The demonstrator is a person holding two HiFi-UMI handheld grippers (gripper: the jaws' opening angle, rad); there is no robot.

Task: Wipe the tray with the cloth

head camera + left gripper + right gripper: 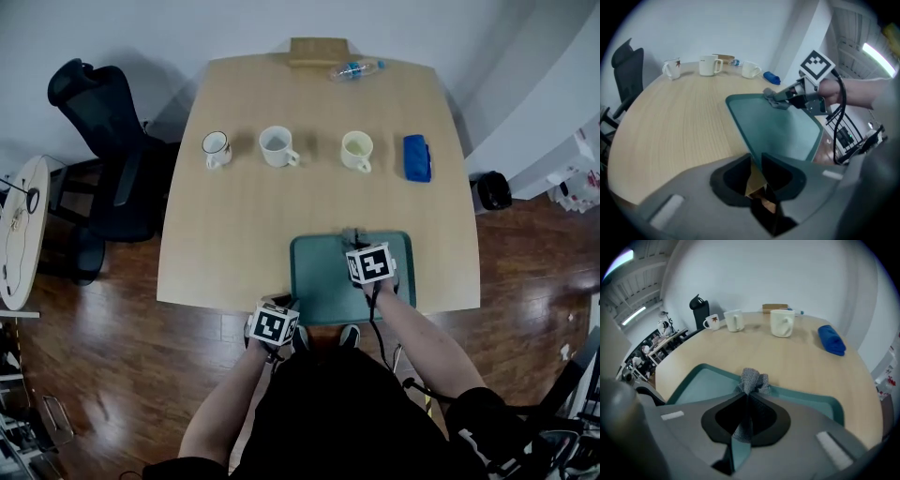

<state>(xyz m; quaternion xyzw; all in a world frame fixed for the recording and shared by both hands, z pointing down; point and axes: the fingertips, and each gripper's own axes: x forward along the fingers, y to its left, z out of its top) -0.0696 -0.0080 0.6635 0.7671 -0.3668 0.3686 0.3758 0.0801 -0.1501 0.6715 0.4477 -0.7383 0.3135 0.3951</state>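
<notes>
The fingers (765,414) of my right gripper (748,395) are clenched on a grey woven cloth (752,379), which bunches out just ahead of their tips. The fingers (733,176) of my left gripper (756,157) are drawn in to a narrow gap. The near-left corner rim of the teal rectangular tray (323,281) runs into that gap, and I read this as a pinch that steadies the tray.

The tray lies at the near edge of the pale wooden tabletop (281,206), right in front of me, with its long axis running side to side. The cloth sits at the tray's far rim, about midway along it and a little to the right. From there the tray floor spreads back towards me and out to either side, more of it on the left.

As I judge it, the coming stroke depends on that layout. The right gripper is the one over the tray, so the pull should come towards my body or sweep along the long axis. Meanwhile the left gripper braces the corner so the tray does not slide off the tabletop edge.
</notes>
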